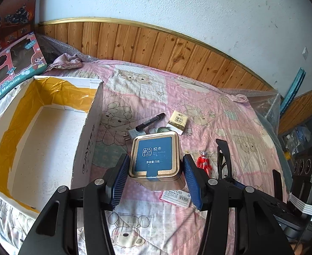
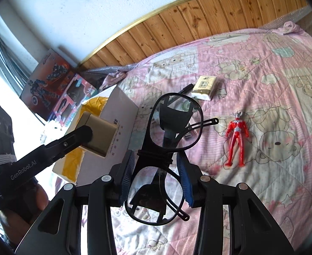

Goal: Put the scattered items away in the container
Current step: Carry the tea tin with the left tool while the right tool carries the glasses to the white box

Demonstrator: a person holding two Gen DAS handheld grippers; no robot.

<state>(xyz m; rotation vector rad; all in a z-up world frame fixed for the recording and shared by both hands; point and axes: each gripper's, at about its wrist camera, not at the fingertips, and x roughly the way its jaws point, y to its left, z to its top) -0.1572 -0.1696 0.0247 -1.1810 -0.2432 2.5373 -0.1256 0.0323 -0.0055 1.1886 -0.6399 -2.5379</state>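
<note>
Pink bear-print quilt (image 1: pixel 198 110) on a bed, wood panelling and pale wall behind; toy cartons stacked at the bed's far left corner.

Left gripper (image 1: pixel 156 180): pads clamped on a gold tea tin (image 1: pixel 156 157), label side toward the cam, tin apparently lifted clear of the quilt. White cardboard box (image 1: pixel 49 127), open and empty, sits at the bed's left edge, directly left of the tin and near. Coming move, by judgement: carry left over the box wall, then release. Left hand is the nearer one to the box.

Right gripper (image 2: pixel 156 176): closed on the bridge of black glasses (image 2: pixel 168 148), long axis running away from the cam, one lens between the fingers, one beyond. Box lies forward-left of this gripper, w/ the tin between, so glasses should follow second.

Remaining on the quilt, mid-bed: red toy figure (image 2: pixel 236 138), tissue pack (image 2: pixel 204 87), black marker (image 1: pixel 150 122), plug adapter (image 1: pixel 132 135), tape roll (image 1: pixel 163 129), pink-edged label card (image 1: pixel 175 198) under the tin.
</note>
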